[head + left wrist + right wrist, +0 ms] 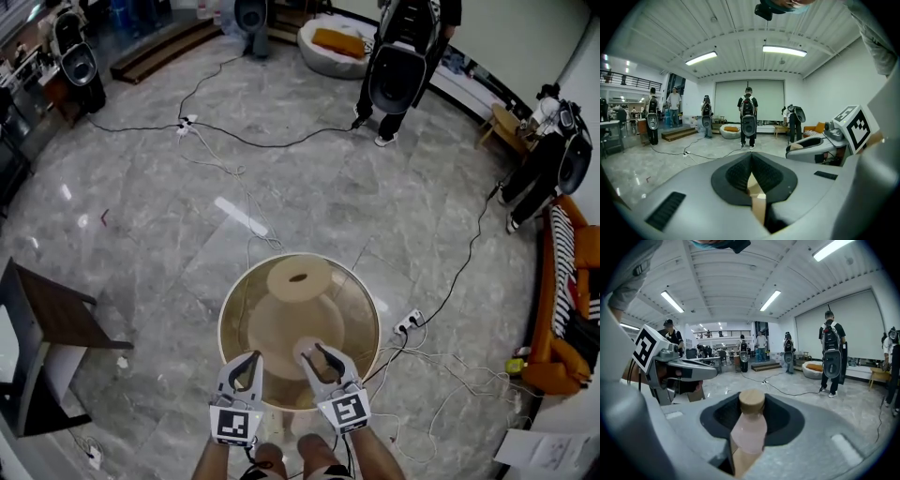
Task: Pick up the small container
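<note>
Right gripper view is showing the right gripper (pixel 753 404) clamping its fingers on a small pink container (pixel 749 431) with a wooden cap, over the round counter (pixel 361 305). The left gripper (pixel 751 161) is pressing its fingers together, holding nothing.

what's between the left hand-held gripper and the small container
Nothing: in the head view the gap from the left hand-held gripper to the small container is bare, with the round table beneath.
</note>
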